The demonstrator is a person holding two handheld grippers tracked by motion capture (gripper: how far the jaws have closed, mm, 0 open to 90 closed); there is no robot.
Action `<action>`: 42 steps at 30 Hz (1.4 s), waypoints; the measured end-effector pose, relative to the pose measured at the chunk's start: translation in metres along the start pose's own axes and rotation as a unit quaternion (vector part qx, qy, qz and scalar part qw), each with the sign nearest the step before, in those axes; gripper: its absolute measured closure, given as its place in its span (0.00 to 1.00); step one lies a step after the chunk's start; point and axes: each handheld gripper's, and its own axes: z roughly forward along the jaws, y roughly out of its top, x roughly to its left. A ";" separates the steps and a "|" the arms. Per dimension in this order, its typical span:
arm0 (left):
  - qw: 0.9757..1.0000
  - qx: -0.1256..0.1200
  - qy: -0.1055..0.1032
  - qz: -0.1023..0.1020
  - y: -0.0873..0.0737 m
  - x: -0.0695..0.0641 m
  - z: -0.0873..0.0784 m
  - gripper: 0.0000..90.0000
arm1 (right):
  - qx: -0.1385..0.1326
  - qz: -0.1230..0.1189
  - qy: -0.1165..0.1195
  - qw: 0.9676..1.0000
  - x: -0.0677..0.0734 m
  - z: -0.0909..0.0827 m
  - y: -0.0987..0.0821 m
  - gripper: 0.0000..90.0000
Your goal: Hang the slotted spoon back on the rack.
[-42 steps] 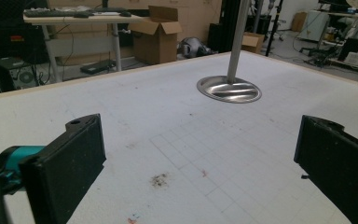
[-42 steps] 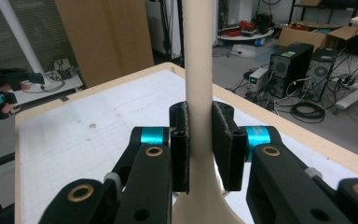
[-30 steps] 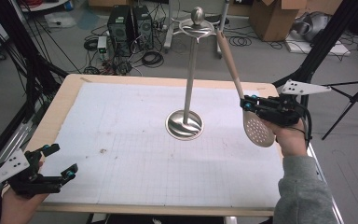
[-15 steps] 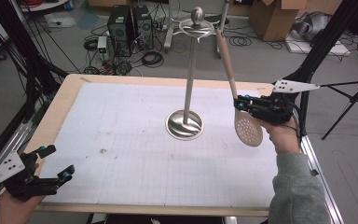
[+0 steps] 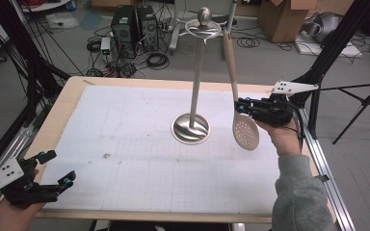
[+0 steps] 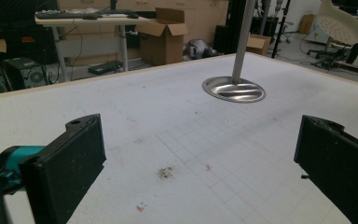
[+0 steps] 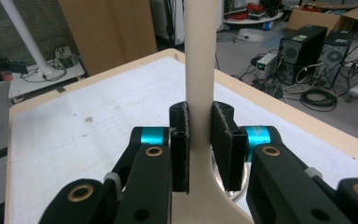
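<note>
At the near left corner of the table (image 5: 77,96), the left tool (image 5: 58,168) sits lower and closer to the table edge than it did a second ago, though it has barely shifted in the last half second. Its jaws stand wide apart with nothing between them; the left gripper view shows only the white gridded mat (image 6: 177,154) in the gap, marked by a small dark smudge (image 6: 167,172).

In the middle of the mat stands the metal stand (image 5: 196,77), a thin upright pole on a round shiny base with a ball knob on top. It has not moved. No container is on the table.

To the right of the stand, the slotted spoon (image 5: 244,132) has swung nearer to the pole than before: earlier its handle leaned well to the right, and now it is much closer to upright. Its long axis runs nearly vertical, tilted slightly, with the perforated round bowl pointing down just above the mat and the pale handle rising toward the top of the stand.

The right tool (image 5: 241,107) is clamped on the spoon's neck just above the bowl, and the right gripper view shows both pads (image 7: 179,140) pressed flat against the handle. The hand (image 5: 282,137) has come leftward, toward the stand.
</note>
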 end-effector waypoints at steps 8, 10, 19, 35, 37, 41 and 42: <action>1.000 -0.002 0.001 -0.002 0.000 0.000 -0.002 0.02 | 0.003 0.004 0.005 1.000 0.000 0.012 -0.001 0.87; 1.000 -0.002 0.002 -0.001 0.000 0.000 -0.003 0.02 | 0.003 0.002 0.005 1.000 0.000 0.014 -0.001 0.87; 1.000 -0.003 0.003 -0.004 -0.001 0.001 -0.005 0.02 | 0.002 0.006 0.009 1.000 0.001 0.028 -0.002 0.87; 1.000 -0.005 0.008 -0.008 -0.002 0.002 -0.009 0.02 | -0.005 0.011 0.012 1.000 0.002 0.049 -0.002 0.87; 1.000 -0.004 0.009 -0.007 -0.002 0.003 -0.011 0.02 | -0.007 0.011 0.012 1.000 0.002 0.051 -0.002 0.87; 1.000 -0.005 0.015 -0.011 -0.003 0.005 -0.014 0.02 | -0.010 0.012 0.007 1.000 0.002 0.056 -0.002 0.86; 1.000 -0.005 0.015 -0.011 -0.003 0.005 -0.014 0.02 | -0.010 0.012 0.005 1.000 0.002 0.057 -0.002 0.86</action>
